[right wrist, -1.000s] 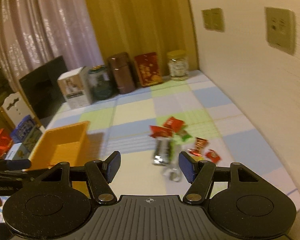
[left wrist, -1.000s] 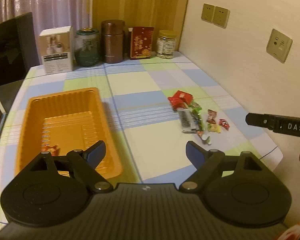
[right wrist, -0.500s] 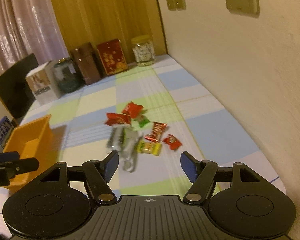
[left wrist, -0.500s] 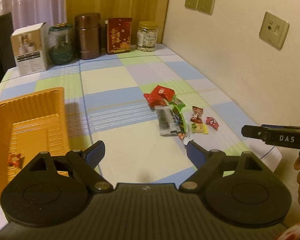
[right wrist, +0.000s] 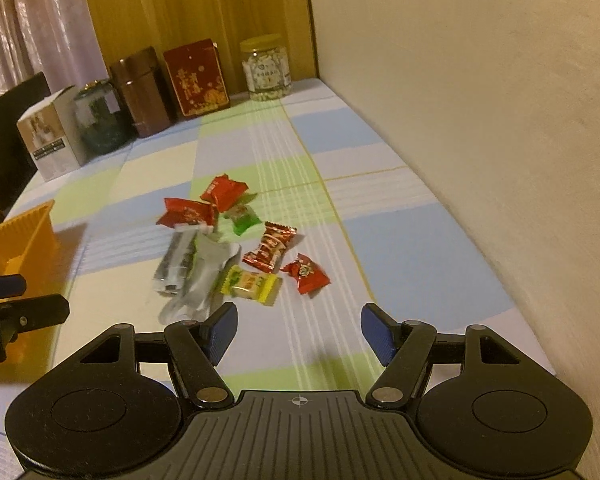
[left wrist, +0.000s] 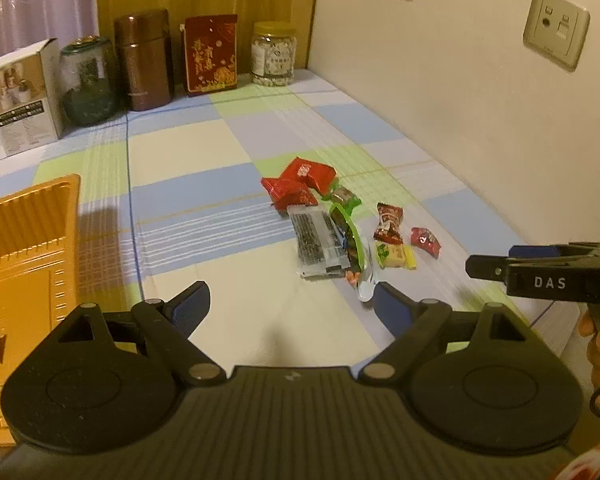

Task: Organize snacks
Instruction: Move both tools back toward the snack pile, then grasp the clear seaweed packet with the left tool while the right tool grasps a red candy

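Approaching snack pile (right wrist: 236,248) at 12 o'clock, right gripper (right wrist: 298,330) with fingers open, nothing between, likely for pick-up. Left gripper (left wrist: 292,300) fingers wide, empty. Orange tray (left wrist: 24,240) waiting at 9 o'clock on tabletop (left wrist: 220,152), probably as destination.

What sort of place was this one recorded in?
Most likely a home dining corner: a table under a checked cloth, curtains behind, and tea tins and a jar stored along the wall with sockets.
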### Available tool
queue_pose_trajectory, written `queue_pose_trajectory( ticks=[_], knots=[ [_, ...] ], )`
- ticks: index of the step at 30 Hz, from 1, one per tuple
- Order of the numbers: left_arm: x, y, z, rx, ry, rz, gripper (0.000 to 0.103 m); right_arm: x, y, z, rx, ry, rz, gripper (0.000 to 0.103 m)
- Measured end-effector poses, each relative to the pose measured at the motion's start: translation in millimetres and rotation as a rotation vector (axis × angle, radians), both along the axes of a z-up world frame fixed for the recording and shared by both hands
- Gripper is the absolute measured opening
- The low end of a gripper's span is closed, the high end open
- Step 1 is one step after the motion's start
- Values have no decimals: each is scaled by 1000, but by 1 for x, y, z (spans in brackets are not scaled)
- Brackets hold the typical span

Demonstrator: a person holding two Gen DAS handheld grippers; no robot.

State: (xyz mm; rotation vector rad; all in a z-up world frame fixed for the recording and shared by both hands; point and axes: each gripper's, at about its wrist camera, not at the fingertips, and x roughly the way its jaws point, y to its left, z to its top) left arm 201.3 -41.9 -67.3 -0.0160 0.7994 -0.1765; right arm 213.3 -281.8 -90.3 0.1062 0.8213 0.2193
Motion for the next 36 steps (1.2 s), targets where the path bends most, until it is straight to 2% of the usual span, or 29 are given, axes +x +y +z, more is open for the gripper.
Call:
queue_pose_trajectory(
  ticks=[15,24,25,27,34,36],
  knots=[
    [27,-6,-23,-2,59,-8,87,33,2,-24,-26,20,15,68],
    [39,-4,-34,-17,71,3,83,44,-5,-43,-43,-31,90,68],
    [40,-4,-36,-18,71,6,83,46,-6,-45,-50,-35,97,67],
    [43,-3,-39,-23,73,11,81,49,-6,-49,-54,-40,118,56],
    [52,2,-49,-41,79,17,79,64,3,-60,-77,-80,190,46],
    [55,2,-51,-49,77,18,77,68,5,-63,-80,-86,194,39]
  ],
)
